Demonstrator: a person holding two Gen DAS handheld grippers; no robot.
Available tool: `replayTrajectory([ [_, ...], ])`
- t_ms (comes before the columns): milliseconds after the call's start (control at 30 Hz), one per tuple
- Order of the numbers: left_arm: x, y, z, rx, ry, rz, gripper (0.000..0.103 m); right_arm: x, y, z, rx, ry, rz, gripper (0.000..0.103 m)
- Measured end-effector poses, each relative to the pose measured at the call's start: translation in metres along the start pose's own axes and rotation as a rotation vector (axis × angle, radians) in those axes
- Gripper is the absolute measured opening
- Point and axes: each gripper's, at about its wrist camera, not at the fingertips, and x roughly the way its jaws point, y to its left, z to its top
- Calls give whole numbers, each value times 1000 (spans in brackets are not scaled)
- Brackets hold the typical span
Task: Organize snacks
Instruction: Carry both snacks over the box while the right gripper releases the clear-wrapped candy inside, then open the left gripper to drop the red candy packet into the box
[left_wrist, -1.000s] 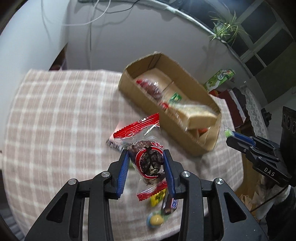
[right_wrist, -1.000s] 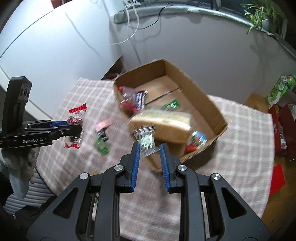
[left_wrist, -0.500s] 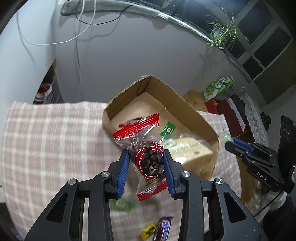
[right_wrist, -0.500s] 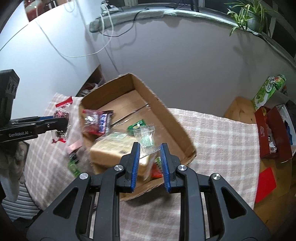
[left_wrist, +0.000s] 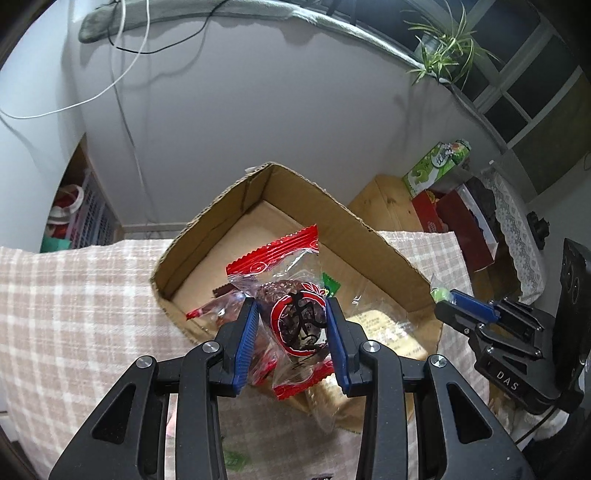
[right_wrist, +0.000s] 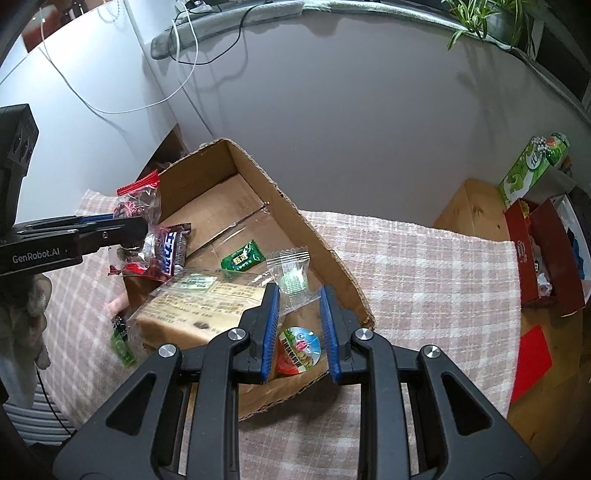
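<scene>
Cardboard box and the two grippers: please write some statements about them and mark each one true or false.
1. The left gripper holds a red-edged clear snack packet. True.
2. The right gripper holds nothing. False: its jaws are shut on a small clear packet with a green sweet.
3. The cardboard box is empty. False: it holds a wrapped bread loaf, a green candy and more.
4. The box stands on a checked cloth. True.
</scene>
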Motion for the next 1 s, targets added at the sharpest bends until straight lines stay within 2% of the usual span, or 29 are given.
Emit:
replayTrajectory([
  [333, 8, -5, 4, 0, 29, 6, 36, -1, -3, 0, 0, -1, -21, 24],
  [400, 8, -5, 4, -3, 26, 16, 48, -2, -2, 0, -4, -2, -24, 27],
  [433, 7, -4, 4, -8, 24, 15, 49, -2, -1, -1, -4, -3, -24, 28],
  [1000, -23, 5, -2, -5, -30, 6, 49, -24, 14, -8, -14, -27, 3, 30],
])
